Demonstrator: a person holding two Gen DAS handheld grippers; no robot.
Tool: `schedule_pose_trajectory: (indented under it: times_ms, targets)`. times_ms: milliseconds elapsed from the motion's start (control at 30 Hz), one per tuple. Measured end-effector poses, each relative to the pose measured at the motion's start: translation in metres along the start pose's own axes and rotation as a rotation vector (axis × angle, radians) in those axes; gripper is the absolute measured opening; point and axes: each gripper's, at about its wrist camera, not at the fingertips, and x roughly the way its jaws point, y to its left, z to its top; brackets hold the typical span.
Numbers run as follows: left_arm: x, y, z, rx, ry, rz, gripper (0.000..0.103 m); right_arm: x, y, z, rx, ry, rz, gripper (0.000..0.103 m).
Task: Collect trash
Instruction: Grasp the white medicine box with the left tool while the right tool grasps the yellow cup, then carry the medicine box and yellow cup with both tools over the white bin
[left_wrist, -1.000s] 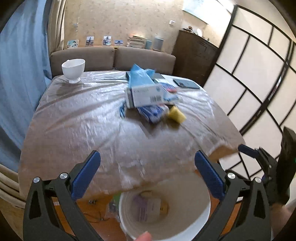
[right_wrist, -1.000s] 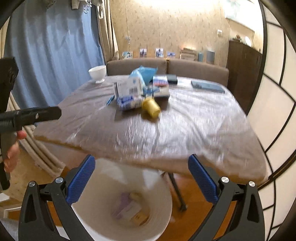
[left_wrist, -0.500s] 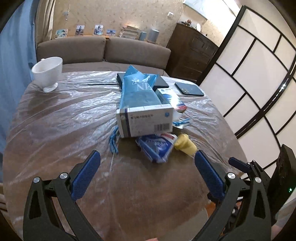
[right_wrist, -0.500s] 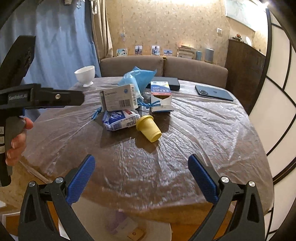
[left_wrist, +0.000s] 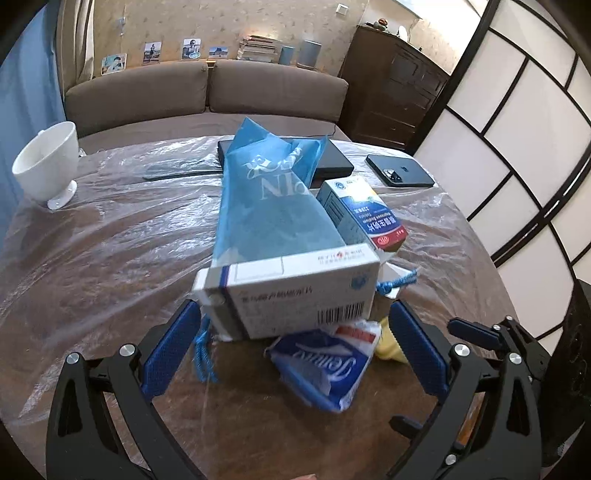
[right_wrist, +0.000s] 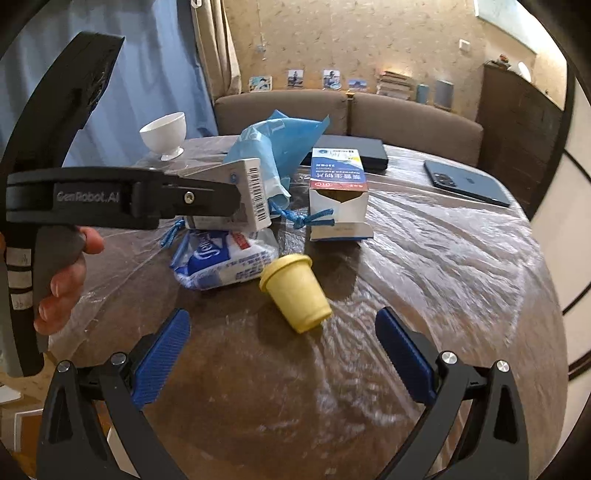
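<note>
Plastic film covers the table (left_wrist: 110, 236), where the left tool (left_wrist: 291, 350), wide open and empty, flanks a light, crushable white box (left_wrist: 291, 291) at twelve o'clock, best pinched across its short ends; the right tool (right_wrist: 282, 347) also gapes empty.

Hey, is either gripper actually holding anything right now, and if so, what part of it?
No. The left gripper brackets the white box, jaws open; the right gripper is open and empty.

"GenRobot.AI" embossed on the black plastic body of the left claw (right_wrist: 122, 199), "Tempo" in white script on the blue-and-white plastic tissue pack (left_wrist: 325, 365), barcode on the white cardboard box (left_wrist: 291, 295), "NIN" upside down on the blue plastic bag (left_wrist: 269, 206).
</note>
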Motion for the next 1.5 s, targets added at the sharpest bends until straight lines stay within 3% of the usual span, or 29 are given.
schedule_pose_trajectory:
  times_ms: [200,500,633,900,1300,1500]
  targets:
    - [0.013,0.005,0.004,-0.029,0.002,0.010,0.102,0.017,-0.013,0.012,0.010,0.030,0.075,0.087]
    - [0.015,0.015,0.003,-0.073,-0.021,-0.043,0.098,0.026,-0.012,0.016,-0.037,0.047,0.097,0.059]
    - [0.011,0.018,0.001,-0.083,-0.034,-0.047,0.098,0.025,-0.011,0.013,-0.058,0.041,0.100,0.041]
    - [-0.005,0.022,-0.005,-0.091,-0.054,-0.035,0.098,0.012,-0.018,0.007,0.001,0.030,0.153,0.038]
    - [-0.015,0.021,-0.016,-0.065,-0.065,-0.013,0.098,0.014,0.002,0.000,-0.074,0.022,0.053,0.037]
    - [-0.022,0.024,-0.022,-0.068,-0.070,-0.014,0.098,0.006,0.003,0.000,-0.051,0.003,0.072,0.034]
